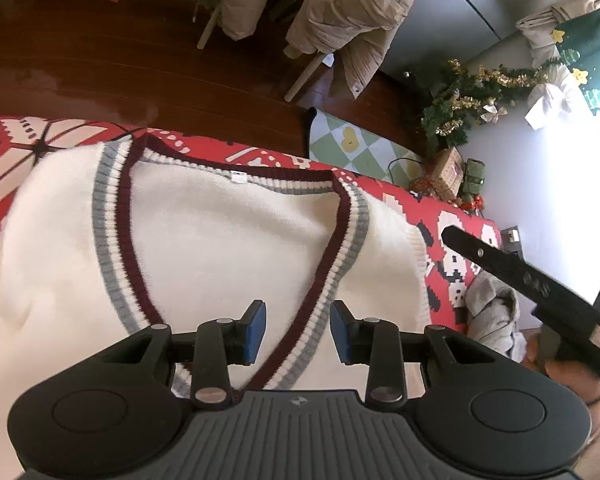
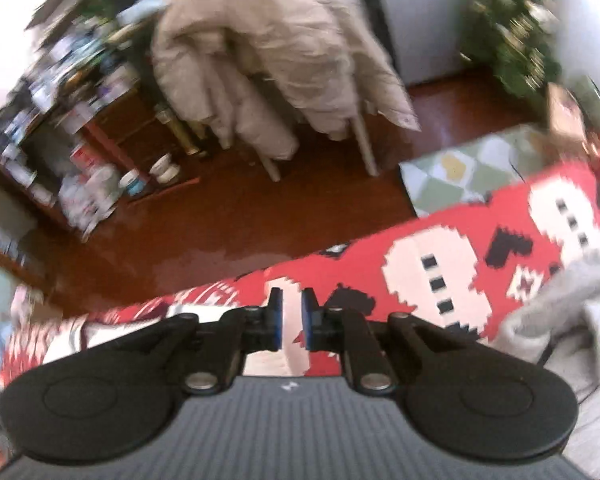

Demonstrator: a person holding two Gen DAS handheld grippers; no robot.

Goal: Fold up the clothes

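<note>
My vest [image 1: 204,240] lies flat and face up on the red blanket [image 1: 40,148], neck toward the far edge. I judge it is spread this way so the sides can be folded in evenly. It is a cream knit, soft and slightly fuzzy, sleeveless, with a deep V neck edged in ribbed bands of maroon, white and grey. A small white tag [image 1: 238,178] sits inside the back of the neck.

My left tool [image 1: 298,332] hovers over the low point of the V, partly open, its blue pads astride the right-hand neck band with nothing between them pressed. I cannot tell whether the tips touch the knit.

My right tool [image 2: 291,320] is off to the right of the vest, above bare blanket, its pads a narrow gap apart and gripping nothing. That view is smeared, so finer detail is lost. In the left view it shows as a dark bar [image 1: 520,276] slanting in from the right.

The blanket is a woven knit with blocky white snowmen and snowflake shapes. A crumpled grey garment [image 2: 560,312] waits at its right end, likely next in line.

Beyond lies a glossy dark wood floor [image 1: 140,60], beige padded coats [image 1: 340,12] draped over pale-legged chairs, a green-and-white checked mat [image 1: 348,144], and a tinselled tree [image 1: 460,108].
</note>
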